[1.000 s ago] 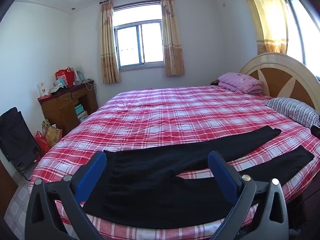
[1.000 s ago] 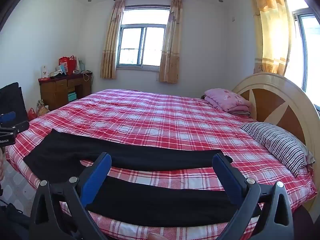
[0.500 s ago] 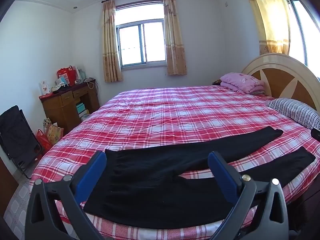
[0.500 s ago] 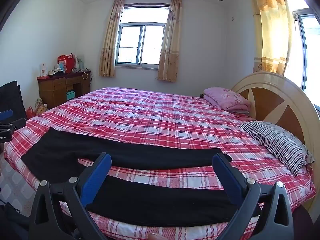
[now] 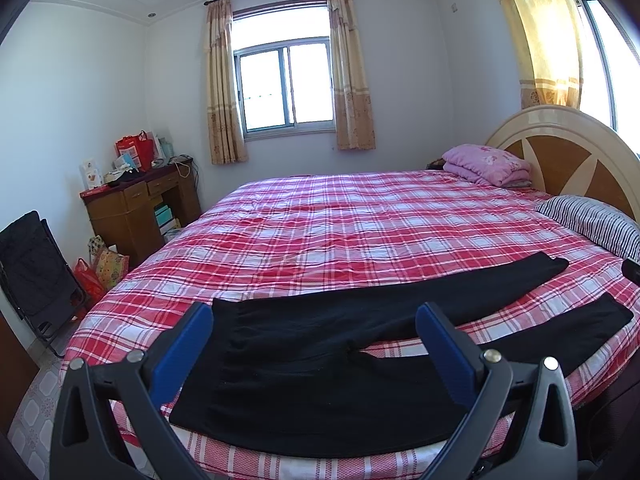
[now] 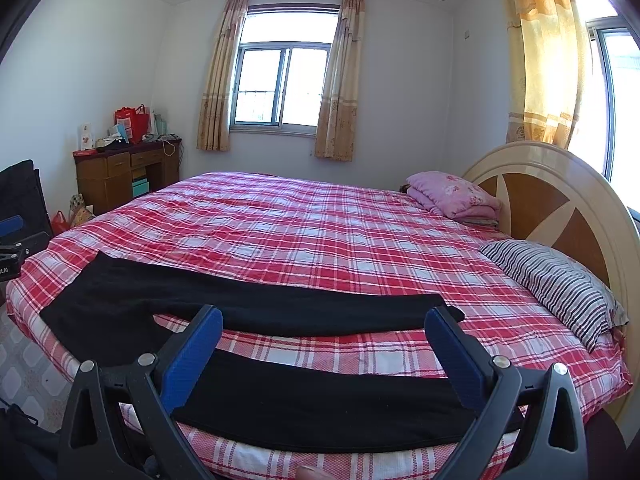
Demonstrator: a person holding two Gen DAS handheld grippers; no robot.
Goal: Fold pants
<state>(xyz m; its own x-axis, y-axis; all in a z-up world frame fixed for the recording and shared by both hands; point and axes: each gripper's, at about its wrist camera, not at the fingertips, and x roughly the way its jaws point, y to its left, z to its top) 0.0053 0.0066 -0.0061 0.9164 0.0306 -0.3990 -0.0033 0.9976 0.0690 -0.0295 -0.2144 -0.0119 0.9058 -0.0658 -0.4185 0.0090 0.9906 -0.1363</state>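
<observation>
Changes logged: we find little. Left wrist view: window, far wall and headboard sit slightly further right in frame than a second ago; black pants lie a touch lower.

Right wrist view: pants and bed sit slightly lower in frame; left gripper at the left edge also shows lower.

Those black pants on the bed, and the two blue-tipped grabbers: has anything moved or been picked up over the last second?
Hardly anything. The right gripper drifted slightly, so the bedroom sits a little higher in its view; the left gripper barely shifted. Nothing was taken hold of or let go. The black pants stayed spread flat on the plaid bedspread, legs apart, and both grippers stayed open above them.
</observation>
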